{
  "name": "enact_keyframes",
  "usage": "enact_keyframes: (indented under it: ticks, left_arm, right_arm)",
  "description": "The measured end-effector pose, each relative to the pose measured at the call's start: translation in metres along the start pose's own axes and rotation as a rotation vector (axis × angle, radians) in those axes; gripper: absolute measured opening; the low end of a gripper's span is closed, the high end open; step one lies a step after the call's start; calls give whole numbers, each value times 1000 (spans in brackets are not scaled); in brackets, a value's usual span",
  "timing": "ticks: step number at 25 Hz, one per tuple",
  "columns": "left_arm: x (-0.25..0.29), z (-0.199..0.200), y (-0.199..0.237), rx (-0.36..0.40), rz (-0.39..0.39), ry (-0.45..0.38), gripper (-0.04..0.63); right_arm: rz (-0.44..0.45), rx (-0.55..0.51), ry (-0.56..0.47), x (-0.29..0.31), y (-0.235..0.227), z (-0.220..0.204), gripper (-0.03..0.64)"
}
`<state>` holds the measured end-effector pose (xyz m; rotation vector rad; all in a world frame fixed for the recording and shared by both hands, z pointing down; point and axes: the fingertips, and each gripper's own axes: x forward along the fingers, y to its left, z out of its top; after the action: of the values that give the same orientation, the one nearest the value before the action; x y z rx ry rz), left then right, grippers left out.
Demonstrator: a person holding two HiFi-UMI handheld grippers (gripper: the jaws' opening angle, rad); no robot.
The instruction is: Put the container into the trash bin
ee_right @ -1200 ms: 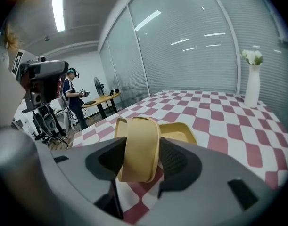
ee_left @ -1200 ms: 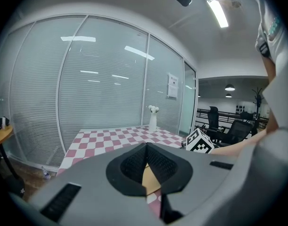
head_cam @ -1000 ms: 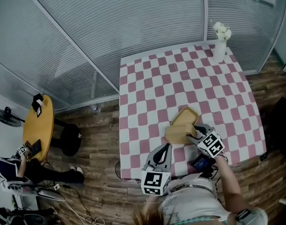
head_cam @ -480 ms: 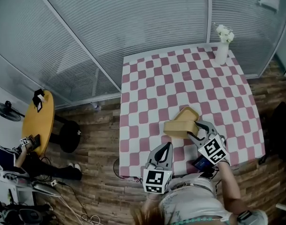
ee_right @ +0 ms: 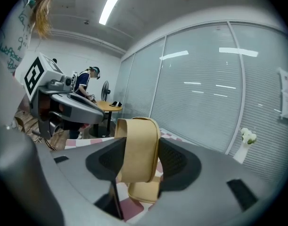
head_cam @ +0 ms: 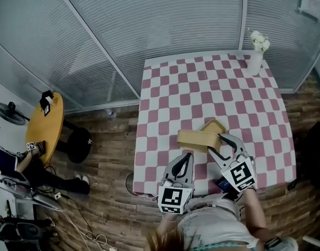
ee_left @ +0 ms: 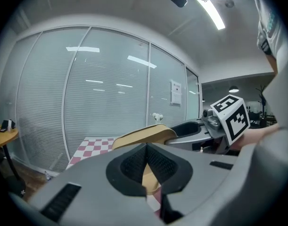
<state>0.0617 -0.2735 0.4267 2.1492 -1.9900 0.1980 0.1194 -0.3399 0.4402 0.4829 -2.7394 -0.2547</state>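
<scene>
A tan takeaway container (head_cam: 197, 138) with its lid hinged open hangs above the front of the pink-and-white checked table (head_cam: 165, 88). My right gripper (head_cam: 218, 141) is shut on it, the pads pressing both sides of one tan wall (ee_right: 139, 149). The right gripper view has the rest of the box drooping below the jaws. My left gripper (head_cam: 186, 157) hovers over the table's front edge, just left of the container, shut with nothing in it. In the left gripper view the container (ee_left: 144, 134) shows just past the closed pads (ee_left: 134, 161).
A white vase of flowers (head_cam: 255, 56) stands at the table's far right corner. On the floor to the left are a round yellow table (head_cam: 47, 124), a black stool (head_cam: 78, 143), a fan (head_cam: 5, 111) and a seated person (head_cam: 13, 163). A round grey rim (head_cam: 129, 183) shows by the table's front left corner.
My right gripper has lifted the container off the table and rolled, so the box now hangs higher and points left. The left gripper has barely moved.
</scene>
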Motion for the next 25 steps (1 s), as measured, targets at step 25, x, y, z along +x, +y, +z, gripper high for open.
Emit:
enact_keyframes:
  ticks: [25]
  left_arm:
    - [-28, 14, 34, 14, 73, -52, 6]
  right_arm:
    - [86, 11, -88, 23, 41, 54, 206]
